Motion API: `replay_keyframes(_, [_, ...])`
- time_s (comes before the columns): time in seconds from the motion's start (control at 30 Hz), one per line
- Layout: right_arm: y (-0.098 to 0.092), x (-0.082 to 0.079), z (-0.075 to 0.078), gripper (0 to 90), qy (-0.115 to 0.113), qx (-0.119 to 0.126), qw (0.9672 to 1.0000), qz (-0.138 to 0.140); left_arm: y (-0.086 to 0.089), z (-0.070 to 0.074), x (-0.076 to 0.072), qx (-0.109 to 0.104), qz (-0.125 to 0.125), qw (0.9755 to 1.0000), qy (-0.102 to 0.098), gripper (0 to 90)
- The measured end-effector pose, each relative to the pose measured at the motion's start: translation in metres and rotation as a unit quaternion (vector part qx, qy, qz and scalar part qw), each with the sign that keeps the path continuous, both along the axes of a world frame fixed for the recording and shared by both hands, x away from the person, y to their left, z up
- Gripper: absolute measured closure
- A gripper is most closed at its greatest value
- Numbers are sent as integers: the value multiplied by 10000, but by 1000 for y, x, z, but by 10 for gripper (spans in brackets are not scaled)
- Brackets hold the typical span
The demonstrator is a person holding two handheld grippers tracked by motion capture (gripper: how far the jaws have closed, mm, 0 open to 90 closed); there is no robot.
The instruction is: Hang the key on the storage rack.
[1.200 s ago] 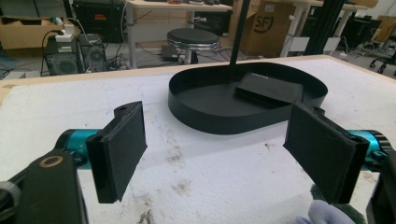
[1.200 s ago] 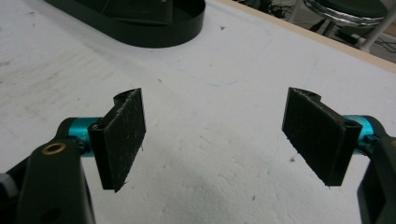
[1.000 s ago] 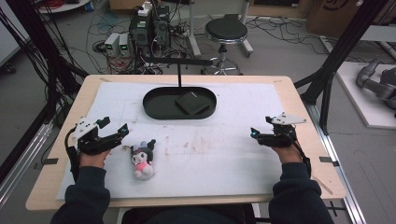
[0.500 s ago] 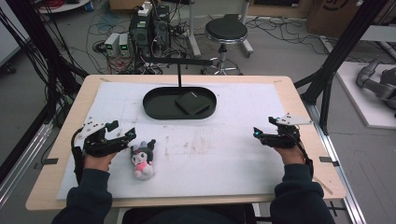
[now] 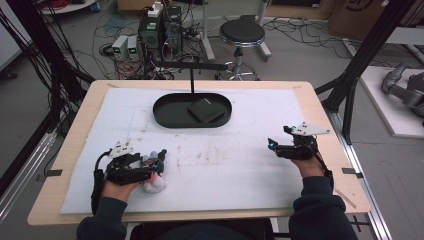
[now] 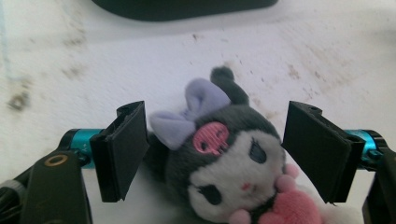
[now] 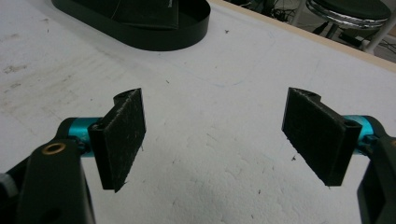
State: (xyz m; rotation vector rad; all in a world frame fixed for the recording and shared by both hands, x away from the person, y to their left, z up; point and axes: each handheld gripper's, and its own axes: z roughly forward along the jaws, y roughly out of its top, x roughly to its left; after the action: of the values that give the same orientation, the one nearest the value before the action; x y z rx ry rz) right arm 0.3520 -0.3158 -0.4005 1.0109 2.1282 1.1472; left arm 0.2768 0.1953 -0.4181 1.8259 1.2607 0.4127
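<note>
A small plush toy (image 6: pixel 224 172) with a dark grey head, white face, lilac bow and pink heart lies on the white mat near the front left (image 5: pixel 154 182). My left gripper (image 5: pixel 159 164) has its jaws on either side of the toy's head (image 6: pixel 219 154). They have just been closing a little. The left pad (image 6: pixel 123 149) is close to the bow, and a gap remains at the right pad (image 6: pixel 317 149), so it is open. My right gripper (image 5: pixel 278 137) rests at the right of the mat, open with nothing between its jaws (image 7: pixel 219 140).
A black oval tray (image 5: pixel 165 112) sits at the back middle with a dark flat square (image 5: pixel 205 110) in it; it also appears ahead of both grippers (image 7: pixel 187 32) (image 6: pixel 187 4). A thin black stand (image 5: pixel 192 80) rises behind it. Bare white mat (image 5: pixel 225 160) separates the grippers.
My left gripper has moved right across the mat to the plush toy, so its jaws now straddle the toy's head. The right gripper has stayed put.
</note>
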Motion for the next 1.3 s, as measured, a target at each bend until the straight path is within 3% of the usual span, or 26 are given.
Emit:
replay_keyframes(0.07, [0, 1, -1, 220, 31, -15, 10000, -4, -5, -5, 2, 76, -23, 9999, 146, 219])
replay_keyframes(0.1, [1, 2, -1, 220, 59, -13, 10000, -9, -9, -10, 5, 193, -95, 9993, 319, 219])
replay_keyframes(0.13, [1, 3, -2, 220, 52, -26, 10000, -11, -9, -10, 5, 193, -95, 9993, 319, 219])
replay_keyframes(0.17, [1, 3, -3, 220, 69, -38, 10000, -4, -12, -13, 8, 376, -173, 9987, 305, 220])
replay_keyframes(0.27, [3, 3, -3, 220, 89, -44, 10000, 0, -11, -11, 14, 594, -497, 9966, 285, 276])
replay_keyframes(0.3, [3, 3, -3, 221, 82, -60, 9999, 13, -11, -11, 14, 594, -497, 9966, 285, 289])
replay_keyframes(0.37, [3, 2, -3, 221, 71, -56, 10000, 8, -7, -7, 23, 764, -882, 9929, 230, 319])
replay_keyframes(0.4, [3, 2, -2, 220, 81, -34, 10000, 14, -7, -7, 23, 764, -882, 9929, 230, 328])
replay_keyframes(0.47, [2, 1, -2, 220, 51, -50, 10000, 5, -3, -5, 28, 851, -968, 9916, 87, 337])
replay_keyframes(0.53, [2, 1, -2, 221, 50, -54, 10000, 11, 1, -3, 32, 805, -984, 9919, -81, 338])
replay_keyframes(0.57, [2, 1, -2, 221, 50, -54, 10000, 11, 2, -2, 34, 846, -1041, 9908, -153, 338])
replay_keyframes(0.6, [2, 2, -2, 220, 39, -39, 10000, -5, 3, -2, 38, 939, -1203, 9880, -238, 338])
replay_keyframes(0.63, [1, 2, -2, 220, 51, -42, 10000, 0, 3, -2, 38, 939, -1203, 9880, -238, 338])
replay_keyframes(0.67, [2, 2, -2, 221, 59, -34, 10000, -4, 1, -3, 40, 1036, -1324, 9855, -241, 338])
replay_keyframes(0.73, [1, 2, -2, 220, 60, -40, 10000, -19, 0, -4, 40, 1011, -1330, 9857, -202, 327])
replay_keyframes(0.77, [1, 2, -2, 220, 57, -34, 10000, -23, -2, -7, 39, 944, -1166, 9887, -42, 311])
replay_keyframes(0.8, [1, 2, -2, 220, 57, -34, 10000, -23, -2, -7, 39, 944, -1166, 9887, -42, 294])
replay_keyframes(0.83, [0, 2, -2, 220, 70, -18, 10000, -27, -4, -9, 37, 934, -956, 9910, 112, 257])
replay_keyframes(0.93, [0, 1, -2, 221, 74, -14, 10000, -11, -6, -8, 32, 933, -782, 9924, 185, 217])
replay_keyframes(1.0, [0, 1, -2, 221, 52, -30, 10000, -1, -6, -5, 26, 995, -653, 9927, 178, 217])
replay_keyframes(1.07, [0, 2, -2, 221, 45, -48, 10000, 11, -5, -3, 22, 909, -464, 9947, 144, 217])
replay_keyframes(1.1, [1, 1, -2, 221, 58, -39, 10000, 3, -5, 0, 18, 823, -251, 9963, 13, 217])
replay_keyframes(1.17, [1, 2, -2, 221, 80, -24, 10000, 12, -5, 1, 17, 788, -204, 9966, -84, 217])
replay_keyframes(1.23, [1, 2, -3, 221, 75, -43, 10000, 21, -5, 5, 14, 660, 23, 9976, -186, 217])
replay_keyframes(1.3, [1, 1, -2, 221, 80, -53, 10000, 19, -6, 6, 11, 707, 186, 9973, -118, 217])
